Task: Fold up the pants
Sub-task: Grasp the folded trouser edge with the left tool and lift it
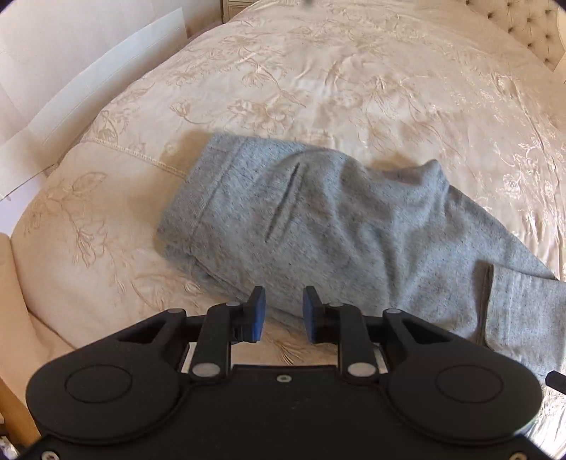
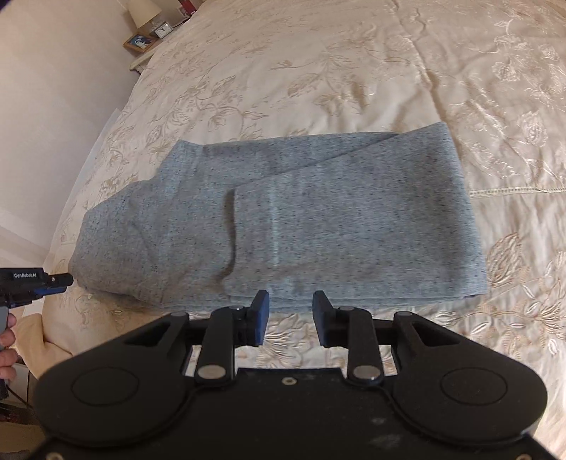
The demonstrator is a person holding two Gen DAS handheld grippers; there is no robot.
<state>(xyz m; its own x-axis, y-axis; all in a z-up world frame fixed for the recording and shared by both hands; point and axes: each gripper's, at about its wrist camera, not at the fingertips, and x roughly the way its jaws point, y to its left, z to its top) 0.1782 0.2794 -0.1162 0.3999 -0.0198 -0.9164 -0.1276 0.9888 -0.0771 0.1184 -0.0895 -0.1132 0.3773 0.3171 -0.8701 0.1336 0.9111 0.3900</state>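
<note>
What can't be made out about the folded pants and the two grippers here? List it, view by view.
- Left wrist view: the grey pants run off the right edge, so that end is cut off.
- Right wrist view: the layers under the top fold are covered by the pants' own cloth.
- Right wrist view: the left gripper is cut by the left edge.
- Clock on the nightstand: too small to read.

Soft warm daylight, slight blur, strong fisheye bending at edges.

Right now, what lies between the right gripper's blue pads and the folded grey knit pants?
Only bare cream embroidered bedspread, seen in the right wrist view.
</note>
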